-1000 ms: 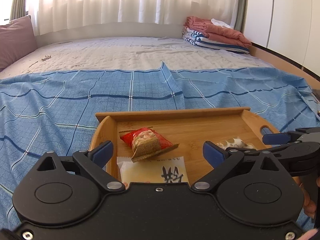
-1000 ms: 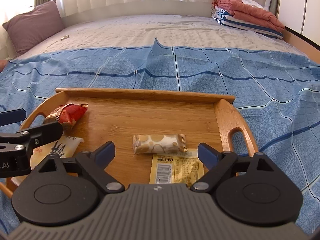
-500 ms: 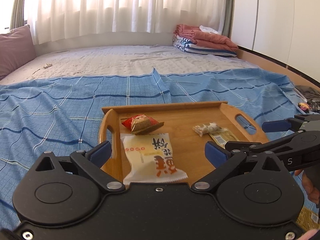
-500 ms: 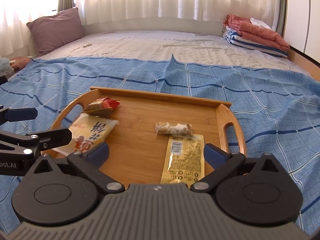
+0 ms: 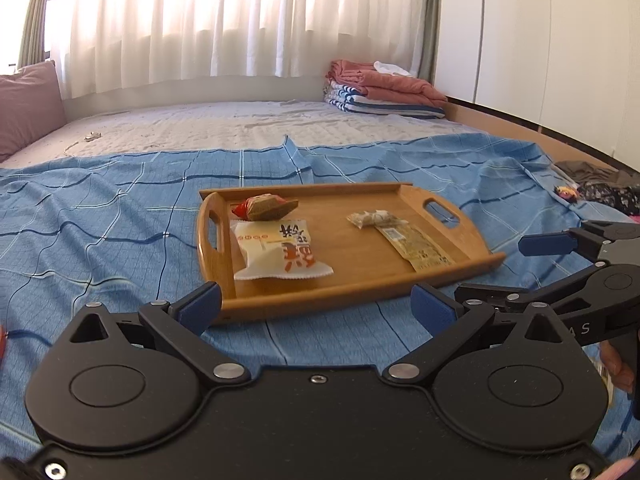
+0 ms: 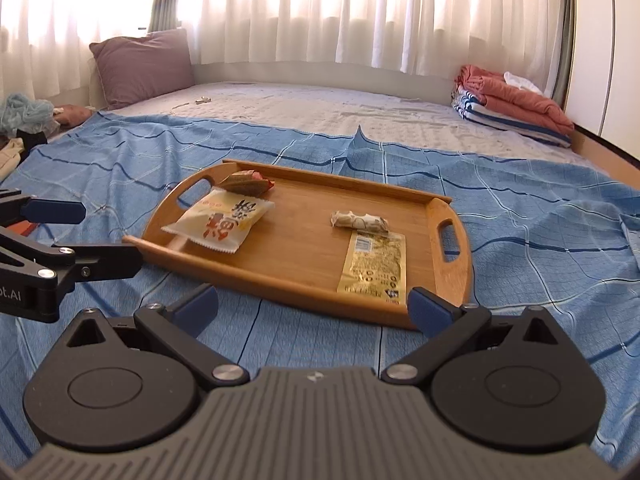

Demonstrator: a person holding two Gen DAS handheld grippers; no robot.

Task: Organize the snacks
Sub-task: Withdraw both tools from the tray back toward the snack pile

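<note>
— So where do the snacks sit right now?

— All four lie on the wooden tray (image 6: pixel 448 256), which rests on the blue checked sheet (image 6: pixel 520 216) of the bed. On its left side, the white packet with red lettering (image 6: pixel 220 224) touches the red and brown packet (image 6: pixel 246 182) behind it. On the right, the yellow sachet (image 6: pixel 374 266) lies just in front of the small spotted wrapper (image 6: pixel 360 220).

— And the claws?

— Both are released and hold nothing. The left claw (image 5: pixel 316 306) hangs short of the tray's near rim, and the right claw (image 6: pixel 312 306) likewise; neither touches a packet.

— Which step is this, then?

— I judge the placing to be done, or nearly so: the packets are gathered in two pairs.

— What would a next move call for?

— If any tidying remains, squaring the white packet, which lies askew. That needs a low, flat approach, since thin wrappers offer little to pinch and crumple easily.
</note>
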